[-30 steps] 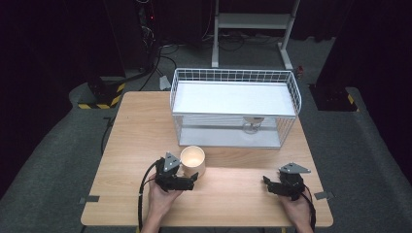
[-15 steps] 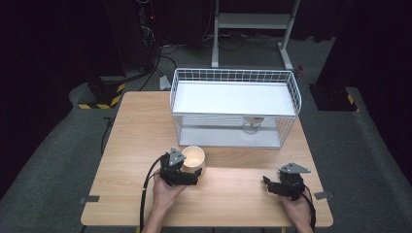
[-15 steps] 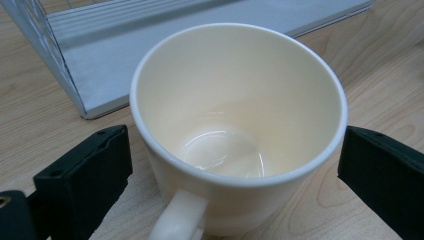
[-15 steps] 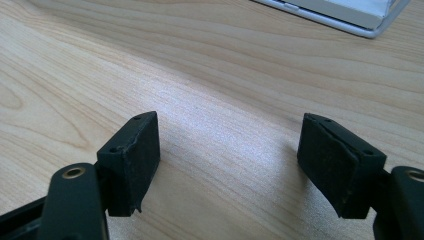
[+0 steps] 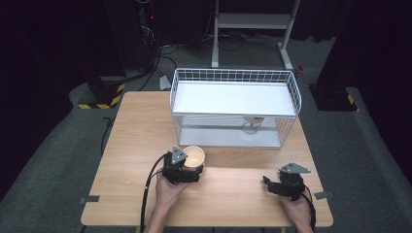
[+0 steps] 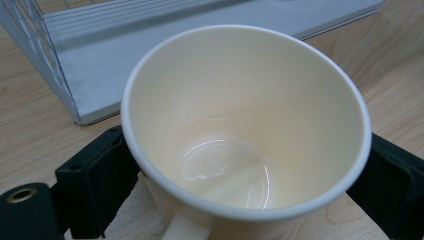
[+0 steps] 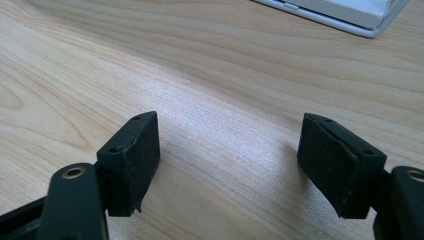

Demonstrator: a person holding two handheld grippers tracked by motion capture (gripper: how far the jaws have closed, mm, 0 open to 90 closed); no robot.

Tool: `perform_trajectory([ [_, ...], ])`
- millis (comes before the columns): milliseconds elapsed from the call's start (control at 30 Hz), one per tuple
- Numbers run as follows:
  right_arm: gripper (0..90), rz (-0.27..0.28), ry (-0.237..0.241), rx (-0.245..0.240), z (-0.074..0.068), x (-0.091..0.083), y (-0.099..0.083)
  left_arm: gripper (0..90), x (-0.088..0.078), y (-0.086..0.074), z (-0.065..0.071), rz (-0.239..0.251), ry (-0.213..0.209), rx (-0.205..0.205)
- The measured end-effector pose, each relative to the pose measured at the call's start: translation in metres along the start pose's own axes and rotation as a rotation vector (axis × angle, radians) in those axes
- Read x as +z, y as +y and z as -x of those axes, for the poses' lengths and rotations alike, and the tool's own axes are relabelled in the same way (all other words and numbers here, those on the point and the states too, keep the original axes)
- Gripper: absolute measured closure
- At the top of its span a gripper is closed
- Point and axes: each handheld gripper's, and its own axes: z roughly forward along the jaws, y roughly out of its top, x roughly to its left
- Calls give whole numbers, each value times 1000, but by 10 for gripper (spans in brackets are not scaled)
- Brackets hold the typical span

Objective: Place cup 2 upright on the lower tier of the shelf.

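Cup [image 6: 245, 125], a cream ceramic mug with a glossy glazed inside, is standing empty and upright on the table [image 5: 233, 194] just in front of the white wire rack [image 5: 233, 97], and it is likely handling as rigid, moderately heavy, slick and breakable. The left claw [image 5: 187, 170] is straddling the mug body below the rim with its jaws having just been closing on the walls, though firm pad contact cannot be confirmed; a hold low on the body is judged steadier than one at the rim. The right claw [image 7: 230, 160] is resting released and empty on bare wood, well apart.
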Motion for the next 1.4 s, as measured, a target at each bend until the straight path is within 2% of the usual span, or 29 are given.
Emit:
perform_trajectory([
  [300,253,0,0,0,0,0,0,77,4,0,-1,3,-1,2],
  [867,252,0,0,0,0,0,0,90,6,-1,2,10,27,41],
  [1400,253,0,0,0,0,0,0,93,2,0,4,11,39,43],
])
